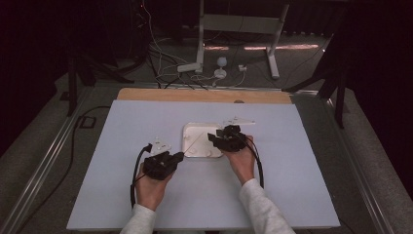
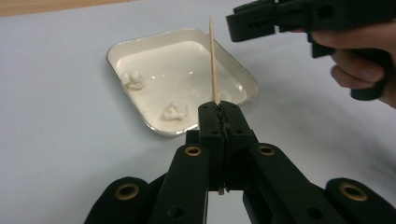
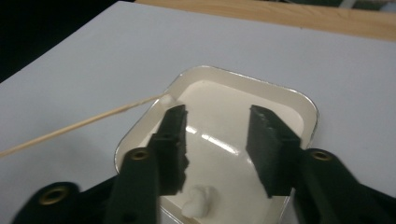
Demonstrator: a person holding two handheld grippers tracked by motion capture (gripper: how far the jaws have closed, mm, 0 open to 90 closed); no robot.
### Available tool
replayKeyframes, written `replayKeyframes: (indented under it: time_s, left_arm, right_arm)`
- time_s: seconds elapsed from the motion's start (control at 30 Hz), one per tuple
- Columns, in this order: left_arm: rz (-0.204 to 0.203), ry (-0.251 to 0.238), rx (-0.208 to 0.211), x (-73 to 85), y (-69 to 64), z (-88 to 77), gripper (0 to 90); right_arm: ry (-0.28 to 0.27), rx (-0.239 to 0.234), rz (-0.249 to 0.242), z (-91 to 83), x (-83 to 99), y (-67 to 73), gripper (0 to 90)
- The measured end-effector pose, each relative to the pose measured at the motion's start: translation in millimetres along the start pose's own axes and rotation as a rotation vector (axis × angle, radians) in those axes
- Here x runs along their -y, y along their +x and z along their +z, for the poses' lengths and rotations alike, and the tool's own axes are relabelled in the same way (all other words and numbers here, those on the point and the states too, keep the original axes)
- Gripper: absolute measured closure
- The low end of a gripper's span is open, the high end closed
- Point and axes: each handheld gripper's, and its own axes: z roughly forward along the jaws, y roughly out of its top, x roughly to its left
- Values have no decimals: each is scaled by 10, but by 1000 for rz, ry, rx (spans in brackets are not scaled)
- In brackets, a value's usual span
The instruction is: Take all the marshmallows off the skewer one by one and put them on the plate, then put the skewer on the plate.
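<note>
Here's the left gripper (image 2: 219,109), matte black plastic with brass-ringed holes, its jaws pressed together on 1 thin wooden skewer (image 2: 214,60) that rises straight, pale and smooth, over the tray. The tray (image 2: 140,108) is a shallow rounded rectangle, glossy cream inside with a bright metal rim, sitting mid-worktop (image 1: 122,126) on a flat pale lavender sheet. Inside it, the left gripper view counts 2 crumpled white lumps (image 2: 175,111), soft and cottony. The right gripper (image 3: 217,140) hovers over the tray's right side, its 2 flat black pads apart with nothing between them. No writing can be read anywhere.
</note>
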Motion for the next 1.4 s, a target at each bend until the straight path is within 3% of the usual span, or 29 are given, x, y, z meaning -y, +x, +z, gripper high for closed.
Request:
replayKeyframes:
  time_s: [0.2, 0.4, 0.57, 0.97, 1.23, 1.3, 1.33, 1.4]
  left_arm:
    - [-7, -36, -18, -69, 21, 89, 898]
    - [-26, -61, -33, -101, 47, 211, 895]
    - [-43, -68, -56, -127, 40, 313, 895]
    - [-44, -29, -128, -102, -25, 669, 892]
    - [-87, 15, -214, -39, -55, 915, 891]
    - [-104, 25, -210, -21, -51, 966, 884]
    - [-104, 31, -208, -13, -55, 991, 861]
    - [-109, 33, -180, -1, -54, 1021, 721]
  right_arm:
    - [-18, -31, -34, -104, -17, 6, 401]
    - [-44, -37, -15, -210, -12, -42, 292]
    - [-34, -46, -28, -259, 18, -50, 233]
    - [-45, -27, -60, -380, 65, -53, 198]
    - [-43, -13, -57, -432, 118, -121, 200]
    - [-43, -10, -57, -443, 129, -130, 200]
    - [-41, -10, -58, -449, 135, -130, 201]
    - [-40, -10, -63, -454, 146, -132, 199]
